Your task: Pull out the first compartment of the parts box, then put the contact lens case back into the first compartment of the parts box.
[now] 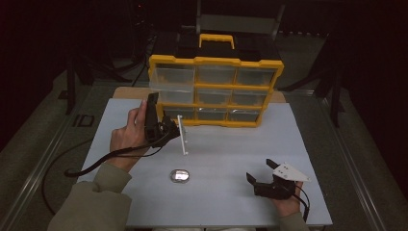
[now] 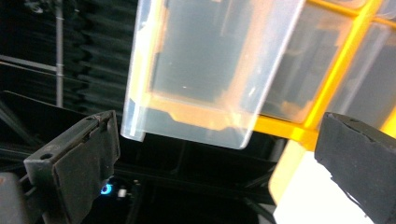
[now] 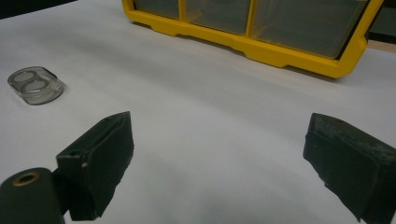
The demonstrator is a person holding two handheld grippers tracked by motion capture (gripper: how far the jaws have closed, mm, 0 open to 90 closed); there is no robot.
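I've got the left gripper (image 1: 166, 126) up at centre left of the high view, right against the front of the yellow drawer cabinet (image 1: 215, 61). Its jaws stand wide apart, released, nothing between them. In the left gripper view the clear drawer (image 2: 205, 70) fills the top centre of the frame, pulled out past the yellow frame, tilted in that picture. From above, that drawer (image 1: 172, 79) is the top left one, sticking out further than its neighbours. The right gripper (image 1: 260, 174) rests low at the lower right of the high view, on the white tabletop (image 1: 231, 144), jaws spread and empty too. A small clear case (image 1: 179, 175) lies at lower centre, well apart from both grippers; it shows at far left of the right gripper view (image 3: 35, 85).
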